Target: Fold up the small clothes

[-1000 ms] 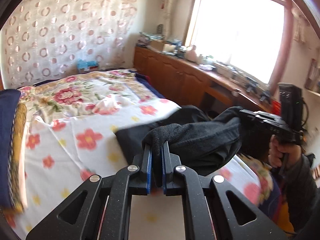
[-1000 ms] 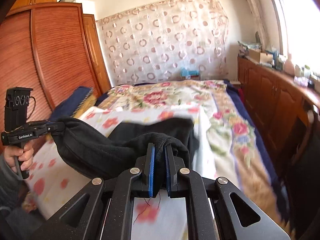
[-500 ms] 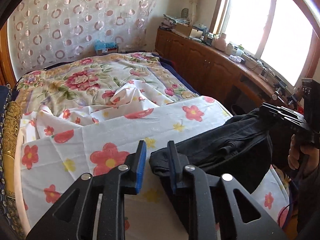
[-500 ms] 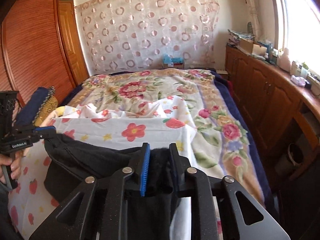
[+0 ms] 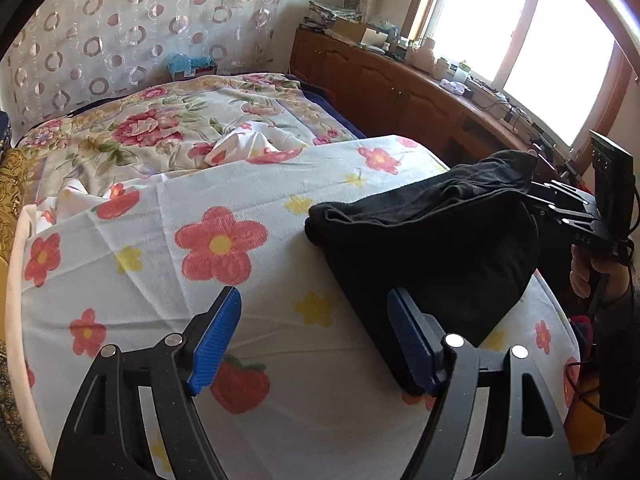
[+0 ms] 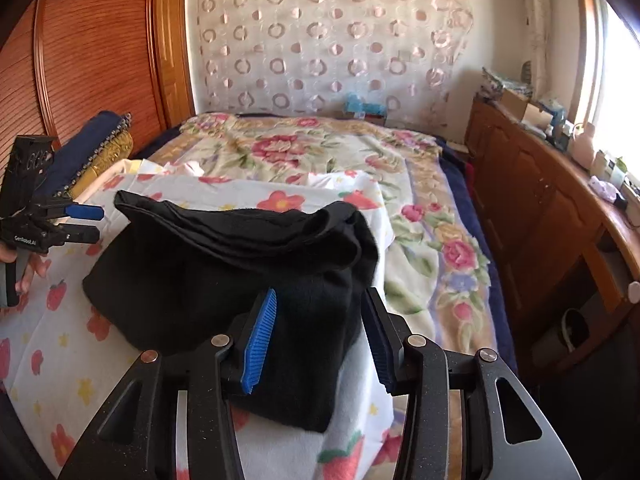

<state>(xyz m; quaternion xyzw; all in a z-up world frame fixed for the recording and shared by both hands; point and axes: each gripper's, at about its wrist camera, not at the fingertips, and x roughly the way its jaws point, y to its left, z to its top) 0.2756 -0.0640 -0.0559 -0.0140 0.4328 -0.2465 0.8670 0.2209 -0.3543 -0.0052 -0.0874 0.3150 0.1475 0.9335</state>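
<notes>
A black garment (image 5: pixel 432 248) (image 6: pixel 224 272) lies folded over on the white flowered sheet (image 5: pixel 220 240) (image 6: pixel 280 196) of the bed. My left gripper (image 5: pixel 314 304) is just off the garment's left edge, its jaws opening wide with only sheet between them; in the right wrist view the left gripper (image 6: pixel 94 222) stands apart from the cloth. My right gripper (image 6: pixel 320 300) has its jaws opening around the garment's near right corner; the cloth lies loose between the blue pads (image 6: pixel 260 336). The right gripper's fingers (image 5: pixel 560 204) show behind the garment, a hand (image 5: pixel 584 276) on the handle.
A flowered quilt (image 6: pixel 280 148) covers the far half of the bed. A wooden cabinet (image 6: pixel 540 216) with cluttered top runs along the right under the window. A wooden wardrobe (image 6: pixel 92 60) and stacked blue and yellow bedding (image 6: pixel 100 148) stand on the left.
Both grippers were shut on the lifted garment; they lowered it onto the sheet, opened and let go. The garment now rests folded on the bed.
</notes>
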